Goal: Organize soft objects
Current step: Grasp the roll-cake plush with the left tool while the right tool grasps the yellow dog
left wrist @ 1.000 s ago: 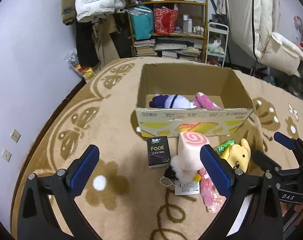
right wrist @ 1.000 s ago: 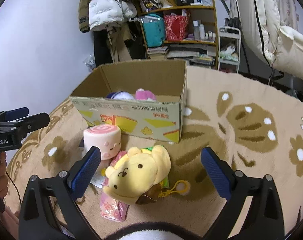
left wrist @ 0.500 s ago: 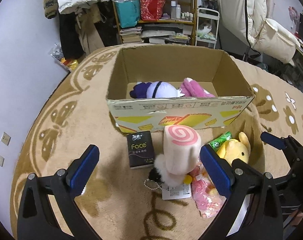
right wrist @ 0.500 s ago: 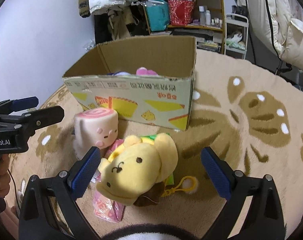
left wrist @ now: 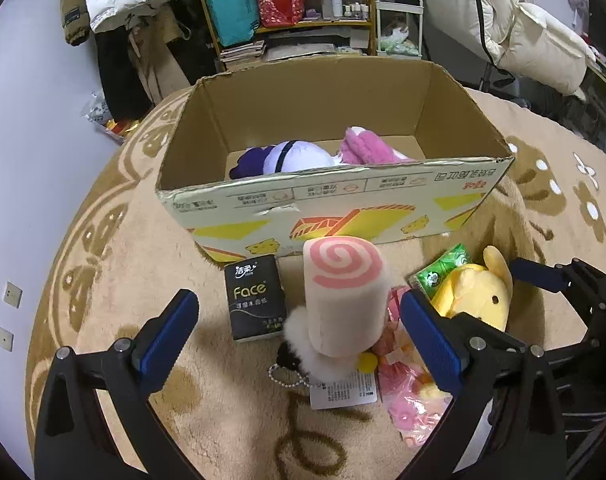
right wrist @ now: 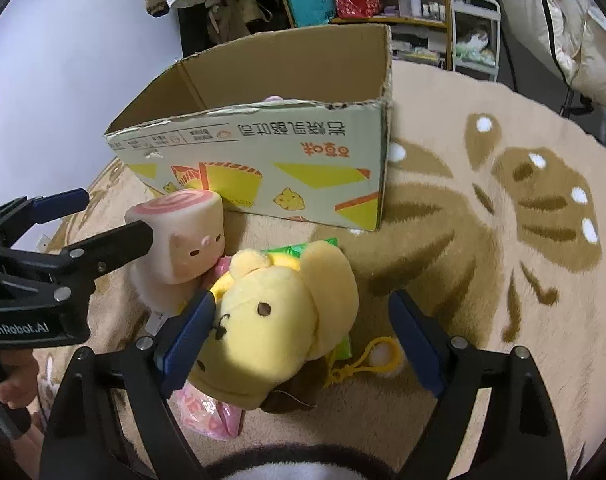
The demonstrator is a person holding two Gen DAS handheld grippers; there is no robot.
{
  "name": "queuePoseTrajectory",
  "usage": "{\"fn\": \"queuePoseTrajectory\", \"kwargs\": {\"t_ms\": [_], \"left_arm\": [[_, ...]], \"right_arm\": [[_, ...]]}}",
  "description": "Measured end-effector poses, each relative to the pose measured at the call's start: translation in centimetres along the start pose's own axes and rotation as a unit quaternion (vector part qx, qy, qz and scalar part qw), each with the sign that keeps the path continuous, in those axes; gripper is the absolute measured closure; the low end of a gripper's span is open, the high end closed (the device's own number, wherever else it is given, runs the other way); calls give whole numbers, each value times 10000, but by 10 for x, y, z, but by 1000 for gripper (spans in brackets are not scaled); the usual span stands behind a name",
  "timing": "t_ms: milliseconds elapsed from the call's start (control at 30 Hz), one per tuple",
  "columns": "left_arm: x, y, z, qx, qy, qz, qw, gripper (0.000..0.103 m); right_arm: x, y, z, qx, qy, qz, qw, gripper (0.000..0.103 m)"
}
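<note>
My left hand-held gripper (left wrist: pixel 299 328) hangs wide open over the rug (left wrist: pixel 115 280), gripping nothing. Between its fingers, from the left: a black tissue pack (left wrist: pixel 255 300) lying flat just near of the box (left wrist: pixel 343 212), then the roll plush (left wrist: pixel 343 292) standing upright, its pink swirl on top. A white fluffy charm (left wrist: pixel 299 340) with a bead chain and a paper tag (left wrist: pixel 343 392) lie at the roll's near side, and a pink packet (left wrist: pixel 403 392) is wedged under its right edge. The box is open-topped, just far of all this; inside lie a purple-and-white plush (left wrist: pixel 287 158) and, to its right, a pink plush (left wrist: pixel 363 148).

Further right, my right hand-held gripper (right wrist: pixel 303 336) is also wide open, with the yellow bear (right wrist: pixel 279 320) between its fingers; the left finger looks to be against the bear's face, the right one clear of it. The bear lies on a green packet (right wrist: pixel 303 250) and leans against the roll. Its yellow clip (right wrist: pixel 367 360) trails to the right on the rug.
</note>
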State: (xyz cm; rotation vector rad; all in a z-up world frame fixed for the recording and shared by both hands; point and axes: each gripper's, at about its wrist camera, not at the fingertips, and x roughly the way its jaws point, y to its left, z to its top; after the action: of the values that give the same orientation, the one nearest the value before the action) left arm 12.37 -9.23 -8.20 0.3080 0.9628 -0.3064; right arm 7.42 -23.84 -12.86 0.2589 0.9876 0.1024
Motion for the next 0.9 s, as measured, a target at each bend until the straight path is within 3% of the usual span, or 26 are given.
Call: {"fn": "queuePoseTrajectory", "kwargs": {"t_ms": [267, 567, 900], "left_arm": [[14, 2, 5, -21, 131, -152, 9998, 3], [33, 2, 7, -92, 320, -278, 9991, 3], [45, 4, 8, -209, 408, -389, 9982, 4]], "right_arm": [[4, 3, 3, -112, 87, -28, 9999, 11], [12, 13, 10, -341, 216, 244, 9989, 36], [11, 12, 13, -386, 143, 231, 9989, 38]]}}
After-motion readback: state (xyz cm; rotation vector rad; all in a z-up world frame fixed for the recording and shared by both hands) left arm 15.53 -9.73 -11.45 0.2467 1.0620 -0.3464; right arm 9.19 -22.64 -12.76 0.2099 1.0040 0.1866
